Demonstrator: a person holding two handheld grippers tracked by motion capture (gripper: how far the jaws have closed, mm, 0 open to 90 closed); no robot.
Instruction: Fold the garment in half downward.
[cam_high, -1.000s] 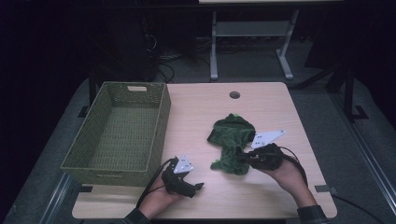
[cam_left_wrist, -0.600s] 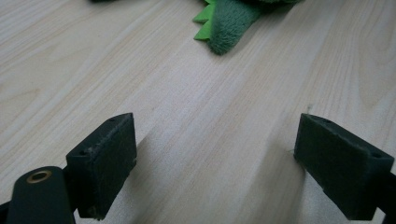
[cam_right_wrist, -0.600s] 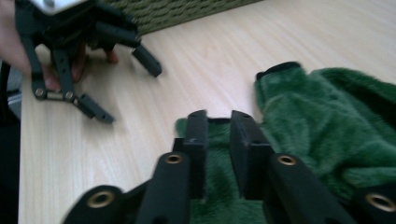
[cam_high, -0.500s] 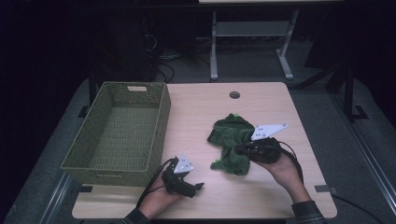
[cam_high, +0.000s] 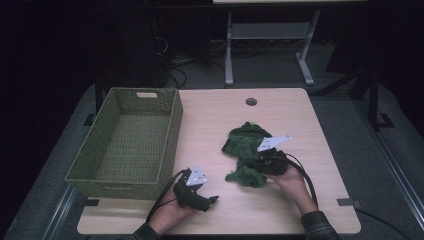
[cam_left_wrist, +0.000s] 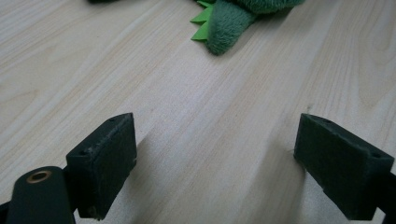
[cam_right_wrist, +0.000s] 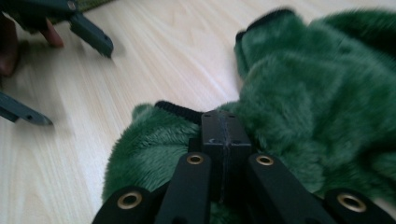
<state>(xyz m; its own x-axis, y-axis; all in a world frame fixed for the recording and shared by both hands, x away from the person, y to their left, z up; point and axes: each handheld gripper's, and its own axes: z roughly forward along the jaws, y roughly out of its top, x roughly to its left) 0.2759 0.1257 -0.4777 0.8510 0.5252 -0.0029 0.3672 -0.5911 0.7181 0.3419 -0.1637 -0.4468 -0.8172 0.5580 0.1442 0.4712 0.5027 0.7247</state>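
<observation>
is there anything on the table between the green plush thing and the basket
Mostly bare table lies between the green plush and the basket. The left gripper rests open nearer the person, below that path. The right gripper is shut on the plush.

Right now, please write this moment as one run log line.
right gripper: shut on green plush garment | left gripper: open, over bare table | wicker basket: empty

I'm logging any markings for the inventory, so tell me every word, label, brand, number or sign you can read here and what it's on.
There are none that can be read.
Woven basket: a pale patch on its far rim, with no legible writing.
Green plush garment: no tag or print visible.
Left gripper and right gripper: plain black jaws, no lettering.
Table: bare wood grain, no markings.
</observation>
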